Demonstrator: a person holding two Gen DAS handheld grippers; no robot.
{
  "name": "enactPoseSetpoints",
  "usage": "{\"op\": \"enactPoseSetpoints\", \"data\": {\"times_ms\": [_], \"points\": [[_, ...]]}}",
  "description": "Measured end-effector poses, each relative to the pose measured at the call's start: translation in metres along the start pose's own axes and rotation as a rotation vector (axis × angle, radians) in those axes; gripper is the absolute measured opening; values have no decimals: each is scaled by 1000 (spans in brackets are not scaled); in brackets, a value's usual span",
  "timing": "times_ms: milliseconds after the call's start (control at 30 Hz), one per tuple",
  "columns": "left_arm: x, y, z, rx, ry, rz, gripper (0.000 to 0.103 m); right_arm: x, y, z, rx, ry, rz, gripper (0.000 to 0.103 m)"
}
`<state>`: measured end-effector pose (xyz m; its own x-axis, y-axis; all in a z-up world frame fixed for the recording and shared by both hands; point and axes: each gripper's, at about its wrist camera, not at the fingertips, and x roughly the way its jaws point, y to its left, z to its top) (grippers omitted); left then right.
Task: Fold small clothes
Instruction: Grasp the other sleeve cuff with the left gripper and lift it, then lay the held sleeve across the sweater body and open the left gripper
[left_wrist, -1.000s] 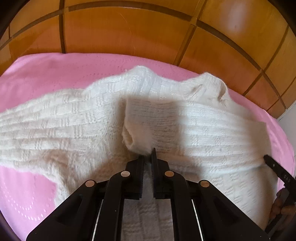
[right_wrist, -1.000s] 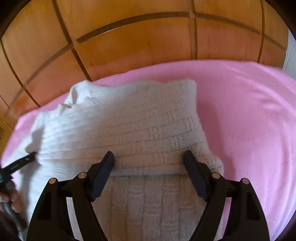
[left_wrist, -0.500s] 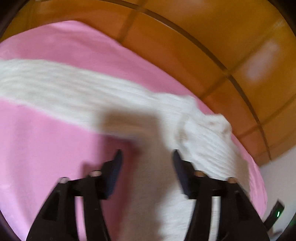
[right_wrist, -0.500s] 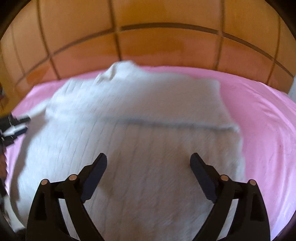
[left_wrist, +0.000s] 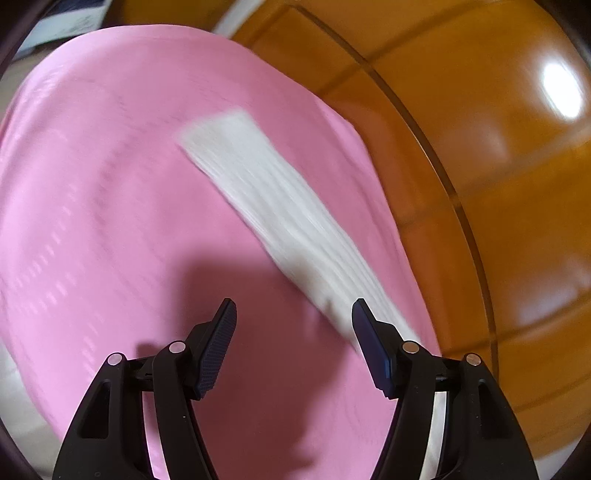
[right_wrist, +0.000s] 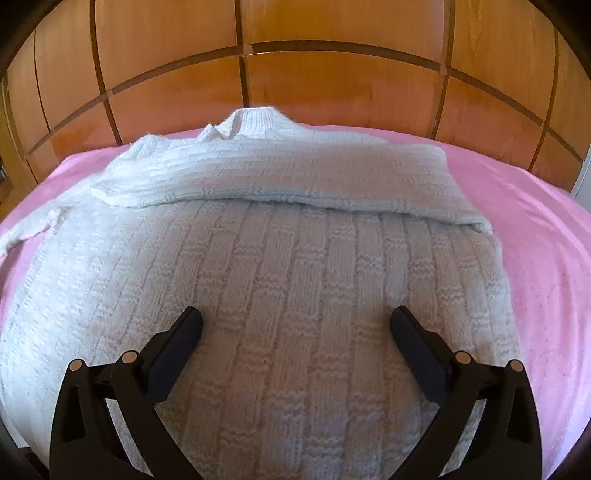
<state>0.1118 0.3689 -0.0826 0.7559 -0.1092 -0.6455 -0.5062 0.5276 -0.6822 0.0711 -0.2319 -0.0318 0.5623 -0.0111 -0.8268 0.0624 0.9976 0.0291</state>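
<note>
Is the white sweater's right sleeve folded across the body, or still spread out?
Folded. The sleeve lies across the sweater chest, cuff toward the left.

I've let go of the sweater (right_wrist: 295, 295), my left gripper (left_wrist: 293, 332) swinging out over its outstretched sleeve (left_wrist: 288, 221) (right gripper (right_wrist: 295, 332) jaws opening wider, nothing between them).

We see our left gripper (left_wrist: 293, 314) as matte black, with silver rivet heads on its linkage arms and a dotted, bluish grip pad (left_wrist: 216, 354) – the right gripper (right_wrist: 295, 325) is the same black frame, copper-toned rivets, plain dark fingers (right_wrist: 181, 339)
</note>
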Motion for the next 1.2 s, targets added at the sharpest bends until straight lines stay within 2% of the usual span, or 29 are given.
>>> {"op": "enactPoseSetpoints", "data": {"times_ms": [67, 133, 200, 333, 400, 500, 567, 633, 700, 833, 933, 1067, 1200], "points": [[1, 14, 17, -62, -7, -9, 63, -1, 1, -1, -2, -5, -10, 101], [4, 31, 35, -144, 7, -62, 63, -1, 2, -1, -4, -4, -14, 101], [10, 39, 45, -199, 15, -62, 63, -1, 2, -1, -4, -4, -17, 101], [20, 44, 61, -221, 8, -51, 51, 0, 3, -1, -11, -3, -27, 101], [28, 40, 66, -212, 6, -43, 46, 0, 3, -1, -12, -4, -30, 101], [41, 30, 69, -187, 7, -12, 29, 0, 3, -1, -14, -6, -32, 101], [45, 27, 74, -160, 12, 17, 10, 0, 3, -1, -14, -8, -32, 101], [48, 15, 72, -115, 19, 17, 7, 0, 2, -1, -14, -10, -30, 101], [45, -11, 67, -38, 18, -25, 6, 0, 3, -1, -12, -10, -31, 101], [31, -75, 29, 134, 56, -164, 6, 0, 2, -1, -12, -10, -30, 101], [26, -132, -21, 281, 120, -269, 6, -1, 1, 0, -10, -11, -26, 101], [33, -186, -92, 444, 231, -347, 6, -2, 1, 0, -4, -14, -18, 101], [48, -220, -168, 595, 343, -352, 6, -3, 0, 0, 4, -17, -9, 101]]}}
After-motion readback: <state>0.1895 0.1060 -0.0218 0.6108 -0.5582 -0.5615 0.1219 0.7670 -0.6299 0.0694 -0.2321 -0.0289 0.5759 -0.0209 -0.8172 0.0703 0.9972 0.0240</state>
